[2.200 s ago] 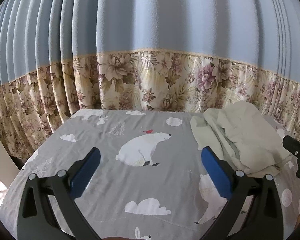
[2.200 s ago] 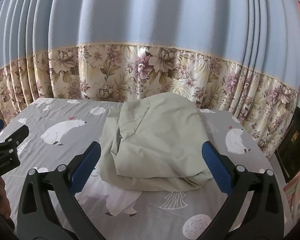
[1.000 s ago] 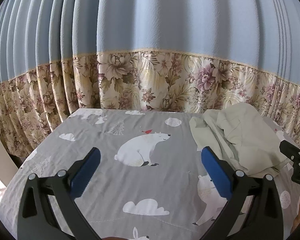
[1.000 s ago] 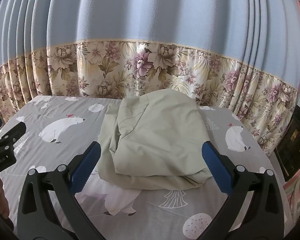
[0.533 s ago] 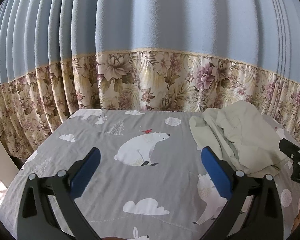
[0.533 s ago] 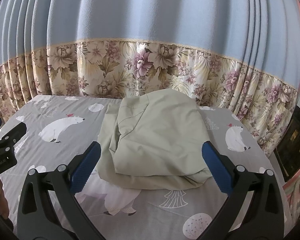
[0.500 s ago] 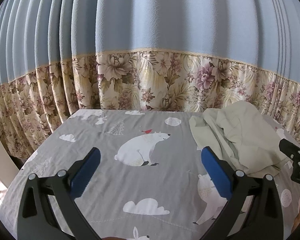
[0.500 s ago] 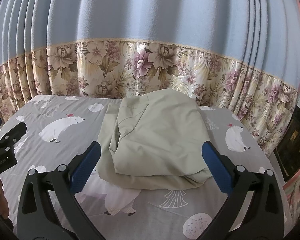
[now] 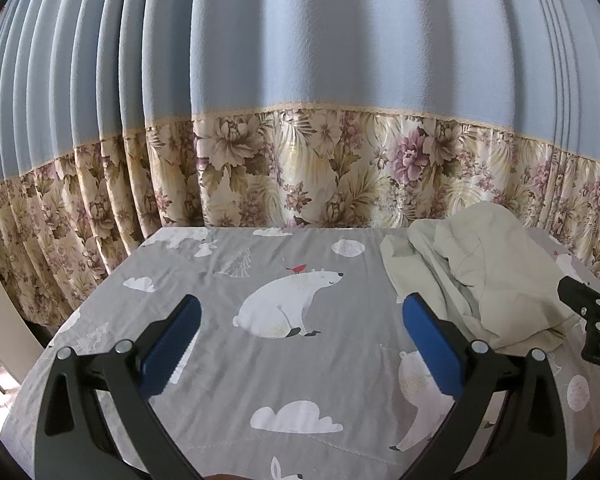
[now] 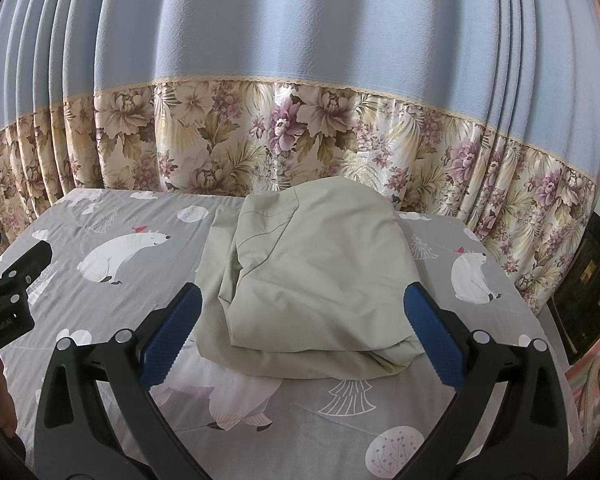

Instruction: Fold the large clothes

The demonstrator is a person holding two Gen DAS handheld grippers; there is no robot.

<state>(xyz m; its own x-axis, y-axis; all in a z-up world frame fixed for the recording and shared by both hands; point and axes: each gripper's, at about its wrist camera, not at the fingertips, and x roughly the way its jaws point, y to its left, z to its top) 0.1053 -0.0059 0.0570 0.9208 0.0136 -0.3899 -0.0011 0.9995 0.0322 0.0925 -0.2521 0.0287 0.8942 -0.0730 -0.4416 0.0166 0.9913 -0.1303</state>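
Note:
A pale green garment lies bunched in a loose heap on the grey bedspread printed with polar bears. My right gripper hovers open just in front of the heap, nothing between its blue pads. In the left wrist view the same garment sits at the right, beyond the right finger. My left gripper is open over bare bedspread, holding nothing. Each gripper shows at the edge of the other's view.
A blue curtain with a floral lower band hangs close behind the bed's far edge. A dark appliance or screen stands off the bed at the right. The bed's left edge drops to the floor.
Both views have shifted only slightly; the garment has not moved and both grippers stay open.

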